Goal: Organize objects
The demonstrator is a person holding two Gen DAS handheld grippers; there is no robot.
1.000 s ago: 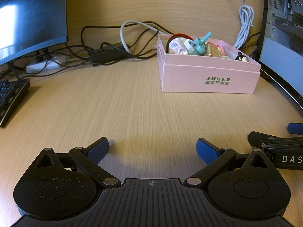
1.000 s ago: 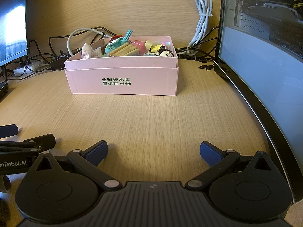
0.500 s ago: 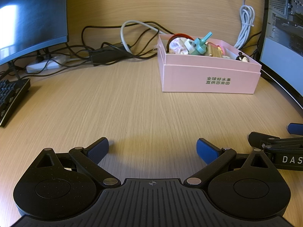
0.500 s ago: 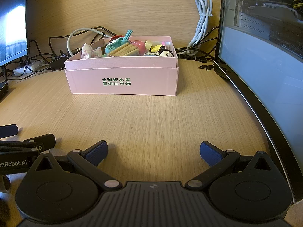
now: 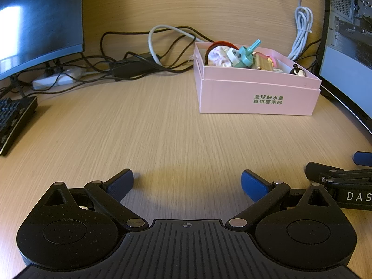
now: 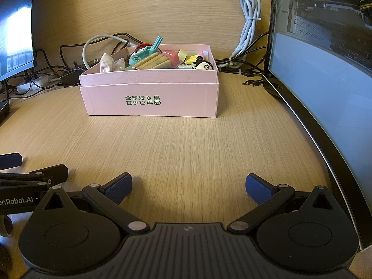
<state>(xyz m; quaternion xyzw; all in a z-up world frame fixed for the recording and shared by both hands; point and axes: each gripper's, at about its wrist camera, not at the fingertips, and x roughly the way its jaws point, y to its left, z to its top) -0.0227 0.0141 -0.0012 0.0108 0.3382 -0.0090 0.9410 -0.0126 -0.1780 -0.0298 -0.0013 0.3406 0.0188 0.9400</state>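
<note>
A pink box (image 5: pixel 255 97) with green characters stands on the wooden desk, far right in the left wrist view and centre in the right wrist view (image 6: pixel 151 100). It holds several small items: a teal toy (image 6: pixel 144 53), a biscuit block (image 6: pixel 153 61), a pink piece (image 6: pixel 169 54), a panda figure (image 6: pixel 204 65) and a cloth pouch (image 6: pixel 107 62). My left gripper (image 5: pixel 187 182) is open and empty, low over the desk, well short of the box. My right gripper (image 6: pixel 188 186) is open and empty, facing the box.
A monitor (image 5: pixel 34 23) and keyboard (image 5: pixel 11 121) stand at the left, another monitor (image 6: pixel 325 81) at the right. Cables (image 5: pixel 139 60) and a power strip (image 5: pixel 55 79) lie behind the box. A coiled white cable (image 6: pixel 248 23) hangs on the wall.
</note>
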